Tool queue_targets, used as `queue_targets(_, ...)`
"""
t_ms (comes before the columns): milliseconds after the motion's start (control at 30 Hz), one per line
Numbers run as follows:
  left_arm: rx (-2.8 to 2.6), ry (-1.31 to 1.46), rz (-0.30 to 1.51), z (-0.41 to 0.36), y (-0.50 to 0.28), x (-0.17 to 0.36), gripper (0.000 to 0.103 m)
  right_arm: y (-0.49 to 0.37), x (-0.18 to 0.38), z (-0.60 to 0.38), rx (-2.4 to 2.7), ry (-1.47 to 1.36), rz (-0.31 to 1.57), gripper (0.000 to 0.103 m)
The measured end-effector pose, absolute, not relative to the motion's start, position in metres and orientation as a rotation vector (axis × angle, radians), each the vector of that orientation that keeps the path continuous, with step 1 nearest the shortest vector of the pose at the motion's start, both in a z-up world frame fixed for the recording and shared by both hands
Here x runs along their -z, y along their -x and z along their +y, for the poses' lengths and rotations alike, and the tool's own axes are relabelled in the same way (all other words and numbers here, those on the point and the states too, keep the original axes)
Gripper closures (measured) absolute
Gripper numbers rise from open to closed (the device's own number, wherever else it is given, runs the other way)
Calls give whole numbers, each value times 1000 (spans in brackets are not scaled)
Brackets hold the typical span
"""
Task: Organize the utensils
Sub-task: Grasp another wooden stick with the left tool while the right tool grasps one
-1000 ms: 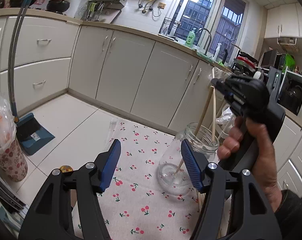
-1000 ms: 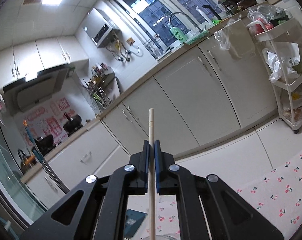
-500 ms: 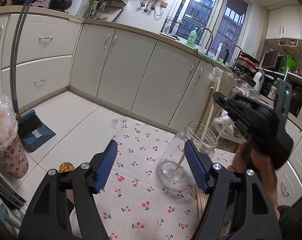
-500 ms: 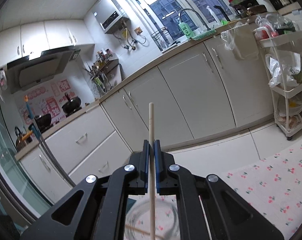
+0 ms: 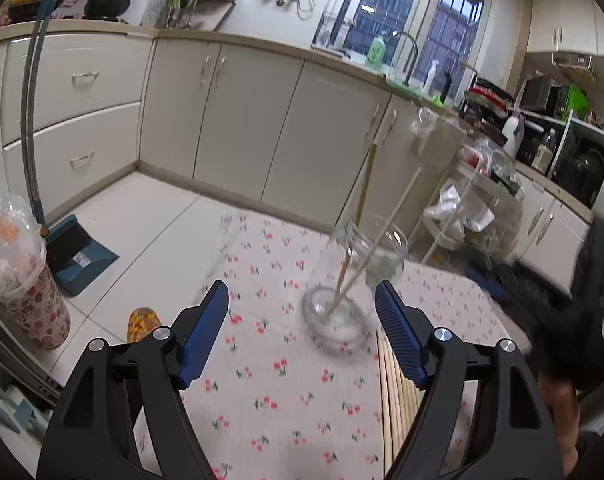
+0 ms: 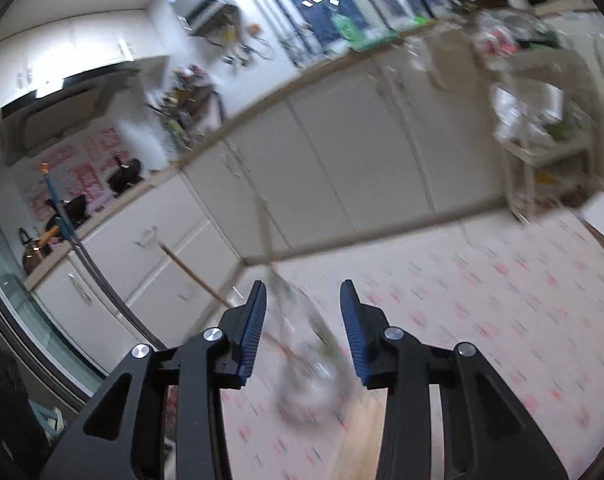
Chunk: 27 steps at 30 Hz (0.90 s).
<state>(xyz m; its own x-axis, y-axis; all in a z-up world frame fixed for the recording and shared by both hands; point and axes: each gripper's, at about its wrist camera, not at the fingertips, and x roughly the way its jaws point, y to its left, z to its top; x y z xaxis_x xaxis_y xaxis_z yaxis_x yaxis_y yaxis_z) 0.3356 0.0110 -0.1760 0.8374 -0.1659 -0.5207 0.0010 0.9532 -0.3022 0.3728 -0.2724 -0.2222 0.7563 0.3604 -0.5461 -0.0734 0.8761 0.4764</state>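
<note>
A clear glass jar (image 5: 352, 280) stands on the cherry-print cloth (image 5: 270, 364) with two wooden chopsticks (image 5: 364, 216) leaning in it. My left gripper (image 5: 302, 312) frames the jar from the near side, its jaws opening and apart from the glass. In the blurred right wrist view the jar (image 6: 306, 364) and chopsticks (image 6: 190, 272) lie beyond my right gripper (image 6: 303, 320), whose jaws are opening with nothing pressed between them. The right gripper's black body (image 5: 562, 304) shows blurred at the right of the left wrist view.
A bamboo mat (image 5: 394, 396) lies on the cloth beside the jar. On the floor left of the table are a blue dustpan (image 5: 78, 256), a bagged patterned bin (image 5: 26, 280) and a round tin (image 5: 142, 322). White cabinets (image 5: 262, 120) run behind; a cluttered rack (image 5: 470, 208) stands right.
The right gripper has let go of the chopstick, which now leans in the jar beside the first, and swung away to the right and down. The left gripper's jaws have spread wider.
</note>
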Motion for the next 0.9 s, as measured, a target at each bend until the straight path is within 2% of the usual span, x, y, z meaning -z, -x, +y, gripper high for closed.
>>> queue_targets(67, 101, 279, 612, 7, -334, 179, 30, -351, 242, -285, -196, -412, 779, 65)
queue_targets(167, 115, 260, 653, -1, -329, 185, 30, -333, 269, -290, -184, -365, 901, 75)
queue_targets(267, 136, 240, 707, -11, -329, 193, 30, -329, 284, -282, -212, -321, 969, 79)
queue_targets(533, 147, 219, 771, -25, -336, 206, 30, -340, 300, -259, -219, -231, 1030, 81)
queue_targets(700, 167, 187, 813, -40, -348, 217, 29, -343, 297, -250, -199, -82, 1050, 83)
queue_targets(900, 221, 84, 878, -78, -371, 239, 29, -338, 296, -273, -176, -73, 1057, 92)
